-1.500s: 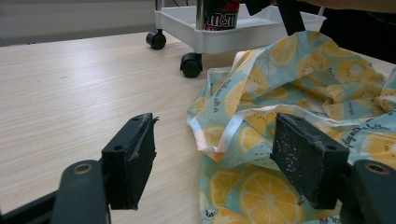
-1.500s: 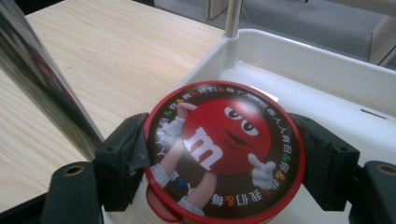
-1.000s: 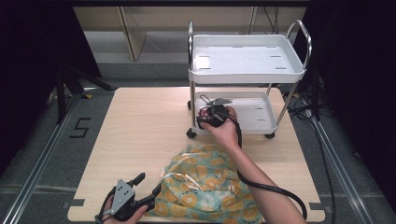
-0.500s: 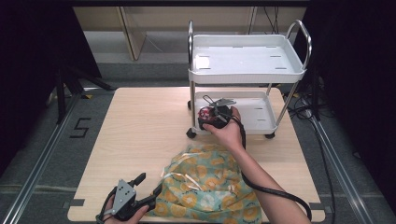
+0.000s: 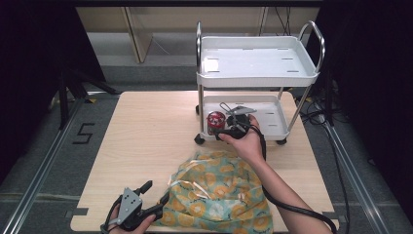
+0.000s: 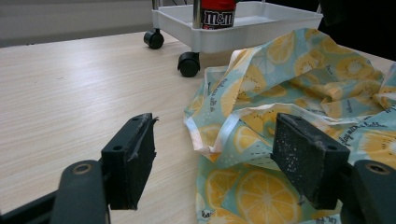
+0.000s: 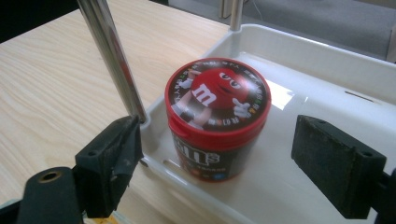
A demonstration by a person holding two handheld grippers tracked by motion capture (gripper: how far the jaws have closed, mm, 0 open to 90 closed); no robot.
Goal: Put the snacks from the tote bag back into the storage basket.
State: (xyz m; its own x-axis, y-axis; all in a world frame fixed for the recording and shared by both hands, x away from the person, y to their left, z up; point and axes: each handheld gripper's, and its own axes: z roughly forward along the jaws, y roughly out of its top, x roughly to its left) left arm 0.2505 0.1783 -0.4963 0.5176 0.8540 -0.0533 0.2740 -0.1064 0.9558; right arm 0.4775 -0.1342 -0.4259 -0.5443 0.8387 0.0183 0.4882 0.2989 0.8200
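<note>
Cart of white plastic with two trays and chrome posts stands on castors at the far edge of the light wooden table. In the near left corner of its lower tray a red M&M's candy tub stands upright with its lid on, just beside a chrome post. The right gripper is held at the tray's front edge, its jaws wide apart with the tub between and beyond them, neither pad touching it. A lemon-print cloth bag lies crumpled on the near part of the table, under the person's right forearm. The left gripper rests at the near table edge beside the bag, its jaws spread and gripping nothing; its right pad shows against the bag's fabric, though contact cannot be told
</note>
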